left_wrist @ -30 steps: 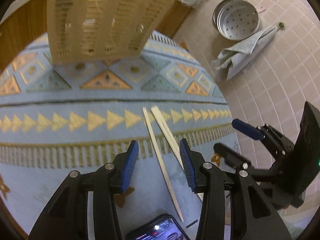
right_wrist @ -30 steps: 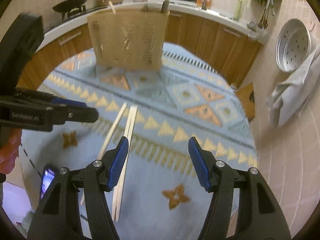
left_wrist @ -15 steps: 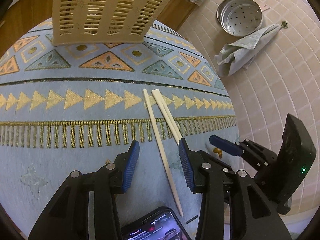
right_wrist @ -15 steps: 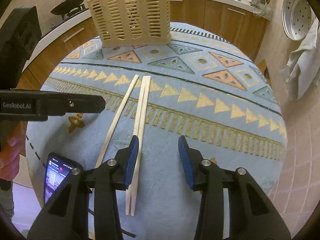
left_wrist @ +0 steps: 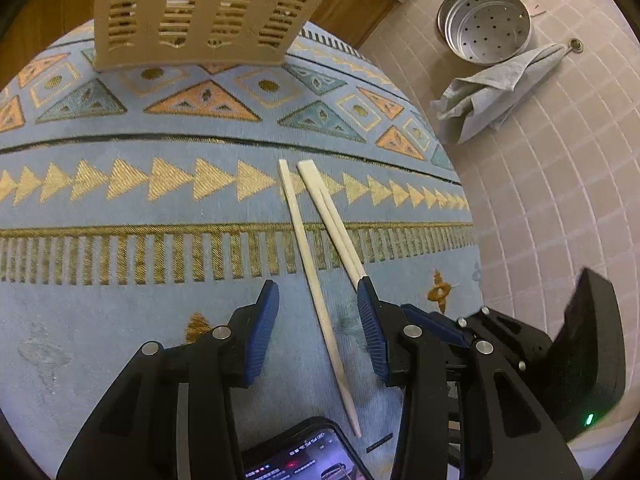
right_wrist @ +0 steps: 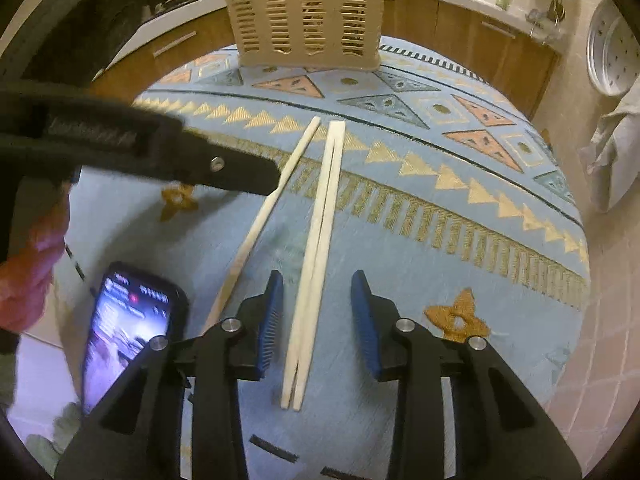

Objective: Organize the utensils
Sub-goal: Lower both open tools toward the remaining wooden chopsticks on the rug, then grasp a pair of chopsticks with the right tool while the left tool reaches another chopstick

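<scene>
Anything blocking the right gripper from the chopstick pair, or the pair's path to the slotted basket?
Nothing visible. The chopstick pair already lies between the closing jaws of the right gripper, untouched. Only bare patterned cloth separates it from the basket.

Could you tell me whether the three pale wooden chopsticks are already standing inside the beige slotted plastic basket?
No, the pale wooden chopsticks lie flat on the blue patterned cloth, short of the beige slotted basket.

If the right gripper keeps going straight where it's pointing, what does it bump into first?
Probably the pair of chopsticks lying between the right gripper's closing jaws, then the blue patterned cloth underneath. Depth is hard to judge.
</scene>
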The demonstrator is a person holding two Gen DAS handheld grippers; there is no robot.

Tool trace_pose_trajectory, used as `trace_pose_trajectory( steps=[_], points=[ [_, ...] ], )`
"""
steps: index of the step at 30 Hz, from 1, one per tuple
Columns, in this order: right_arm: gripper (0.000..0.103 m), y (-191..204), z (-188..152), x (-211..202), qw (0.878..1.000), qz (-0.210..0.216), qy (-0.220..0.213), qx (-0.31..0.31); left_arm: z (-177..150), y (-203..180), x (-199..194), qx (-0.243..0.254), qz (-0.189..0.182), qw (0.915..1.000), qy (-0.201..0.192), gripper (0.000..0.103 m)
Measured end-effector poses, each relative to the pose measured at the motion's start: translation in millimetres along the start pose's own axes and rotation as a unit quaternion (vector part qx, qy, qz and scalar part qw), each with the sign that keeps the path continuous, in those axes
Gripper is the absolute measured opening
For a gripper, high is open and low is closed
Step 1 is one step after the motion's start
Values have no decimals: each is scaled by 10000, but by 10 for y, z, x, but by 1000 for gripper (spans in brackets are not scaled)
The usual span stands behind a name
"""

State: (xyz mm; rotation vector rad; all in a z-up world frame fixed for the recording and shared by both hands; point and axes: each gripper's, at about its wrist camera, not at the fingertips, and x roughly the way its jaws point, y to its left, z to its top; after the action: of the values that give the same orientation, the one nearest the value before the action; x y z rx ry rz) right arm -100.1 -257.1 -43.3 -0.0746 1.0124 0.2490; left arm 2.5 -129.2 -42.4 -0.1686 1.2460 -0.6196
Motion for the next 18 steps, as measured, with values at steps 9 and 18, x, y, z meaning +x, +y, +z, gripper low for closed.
trace_pose_trajectory(
  steps=[9,18],
  points=[
    [10,-363,-74,-56,9978,-12,-105,658,-29,-117,34,300,417,9987,-32,39],
    [10,-604,-180,-131,9949,174,-138,980,-64,-312,104,837,1180,9895,-62,36]
  ],
)
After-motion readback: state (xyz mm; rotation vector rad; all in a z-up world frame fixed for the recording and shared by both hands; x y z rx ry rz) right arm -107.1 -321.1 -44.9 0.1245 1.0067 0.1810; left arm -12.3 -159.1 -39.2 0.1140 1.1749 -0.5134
